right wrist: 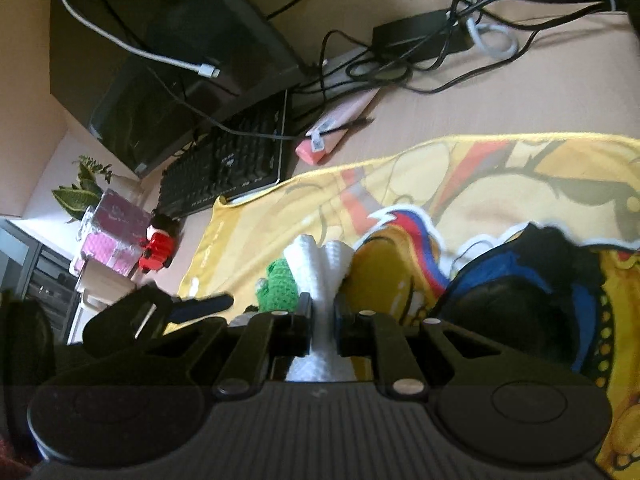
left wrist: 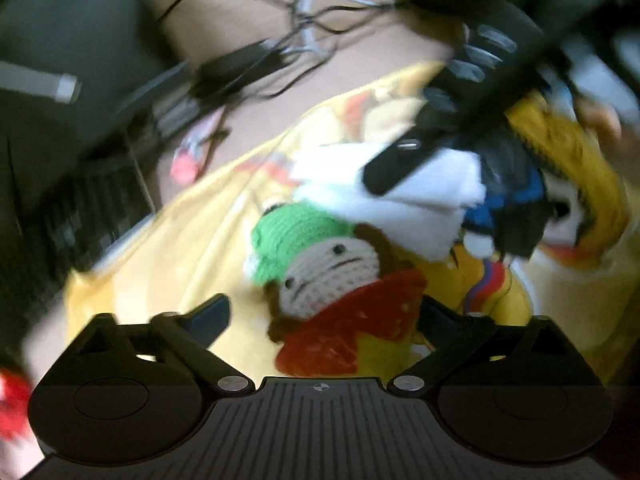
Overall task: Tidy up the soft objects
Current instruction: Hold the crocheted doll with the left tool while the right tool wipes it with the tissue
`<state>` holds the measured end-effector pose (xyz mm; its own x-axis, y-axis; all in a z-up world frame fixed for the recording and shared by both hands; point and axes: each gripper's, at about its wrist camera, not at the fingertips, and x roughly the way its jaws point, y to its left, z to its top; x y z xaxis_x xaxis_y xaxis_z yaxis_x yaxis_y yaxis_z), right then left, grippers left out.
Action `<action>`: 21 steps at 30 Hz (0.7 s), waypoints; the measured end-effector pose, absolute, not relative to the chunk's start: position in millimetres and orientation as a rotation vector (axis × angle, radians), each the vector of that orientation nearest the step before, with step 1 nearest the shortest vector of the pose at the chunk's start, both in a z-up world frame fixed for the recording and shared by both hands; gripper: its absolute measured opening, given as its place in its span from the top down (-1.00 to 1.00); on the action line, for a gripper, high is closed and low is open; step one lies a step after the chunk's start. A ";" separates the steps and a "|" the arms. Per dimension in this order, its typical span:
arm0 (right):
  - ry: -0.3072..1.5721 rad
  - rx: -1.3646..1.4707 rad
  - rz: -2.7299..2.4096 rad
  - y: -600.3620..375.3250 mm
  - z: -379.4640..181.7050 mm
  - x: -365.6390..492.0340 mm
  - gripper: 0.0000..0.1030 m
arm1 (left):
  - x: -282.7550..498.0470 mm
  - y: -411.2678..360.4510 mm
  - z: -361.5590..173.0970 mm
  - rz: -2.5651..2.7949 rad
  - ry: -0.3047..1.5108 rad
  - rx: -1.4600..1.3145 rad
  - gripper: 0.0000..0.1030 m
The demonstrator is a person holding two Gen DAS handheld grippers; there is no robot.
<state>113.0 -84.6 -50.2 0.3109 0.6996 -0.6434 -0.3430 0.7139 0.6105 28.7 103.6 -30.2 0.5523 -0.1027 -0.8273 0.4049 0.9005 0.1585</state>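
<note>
A crocheted doll with a green hat, brown hair and a red dress lies on a yellow printed blanket. My left gripper is open, one finger on each side of the doll's lower body. My right gripper is shut on a white cloth, which bunches up between its fingers just above the doll's green hat. In the blurred left wrist view the right gripper comes in from the upper right, over the white cloth. A yellow, blue and black printed cushion lies beside them.
A black keyboard and a dark monitor stand beyond the blanket's far edge. Tangled cables and a power brick cross the beige table. A pink packet, a red toy figure and a pink box sit nearby.
</note>
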 end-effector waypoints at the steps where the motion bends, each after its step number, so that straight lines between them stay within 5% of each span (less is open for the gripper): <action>1: 1.038 0.403 0.704 -86.9 -49.0 114.8 0.76 | 30.3 111.8 -27.0 -0.314 0.947 0.288 -0.46; 11: 0.996 0.468 0.690 -104.1 -36.4 114.5 0.76 | 51.5 169.6 -13.4 -0.462 0.945 -0.450 -0.47; 21: 1.019 0.406 0.840 -58.8 -31.5 101.1 0.76 | 46.0 208.1 -19.1 -0.166 0.991 -0.391 -0.82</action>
<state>101.1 -58.8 -31.5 0.2577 0.7732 -0.5795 -0.4215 0.6296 0.6526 46.0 208.1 -19.1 0.5425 -0.3116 -0.7801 -0.0394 0.9182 -0.3941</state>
